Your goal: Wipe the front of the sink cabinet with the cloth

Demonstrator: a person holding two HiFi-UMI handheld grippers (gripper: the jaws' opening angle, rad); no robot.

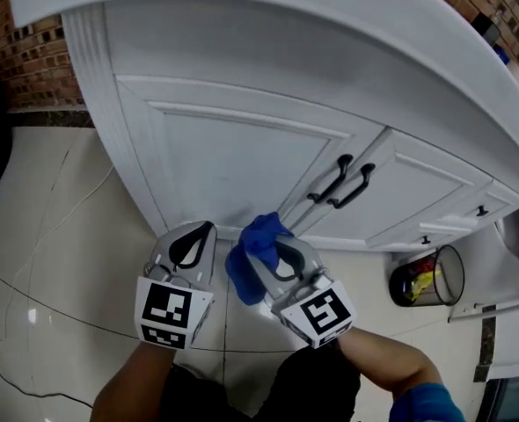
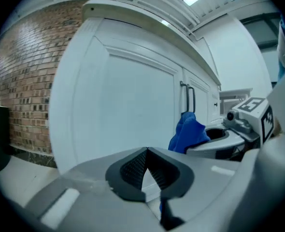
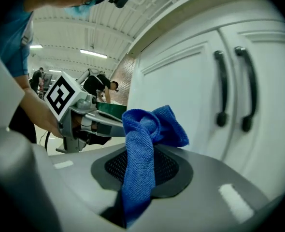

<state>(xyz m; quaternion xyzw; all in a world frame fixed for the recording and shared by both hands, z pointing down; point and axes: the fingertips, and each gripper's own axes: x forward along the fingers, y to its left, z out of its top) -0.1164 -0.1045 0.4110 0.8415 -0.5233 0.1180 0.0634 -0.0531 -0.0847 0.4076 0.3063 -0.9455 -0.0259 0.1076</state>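
Observation:
The white sink cabinet point(image 1: 233, 152) fills the upper head view, with two black door handles point(image 1: 339, 181) at its middle seam. My right gripper point(image 1: 274, 241) is shut on a bunched blue cloth point(image 1: 249, 258), held low in front of the left door's bottom edge; whether the cloth touches the door I cannot tell. In the right gripper view the cloth point(image 3: 145, 139) hangs through the jaws, with the handles point(image 3: 234, 88) just beyond. My left gripper point(image 1: 205, 232) sits beside it to the left, shut and empty, facing the door panel point(image 2: 123, 105). The cloth point(image 2: 187, 132) shows at its right.
A see-through waste bin point(image 1: 428, 278) with coloured wrappers stands on the floor at the right, below a small drawer knob point(image 1: 480, 210). Pale floor tiles point(image 1: 66, 236) lie at the left, with a thin cable point(image 1: 22, 385). A brick wall point(image 1: 31, 51) stands behind.

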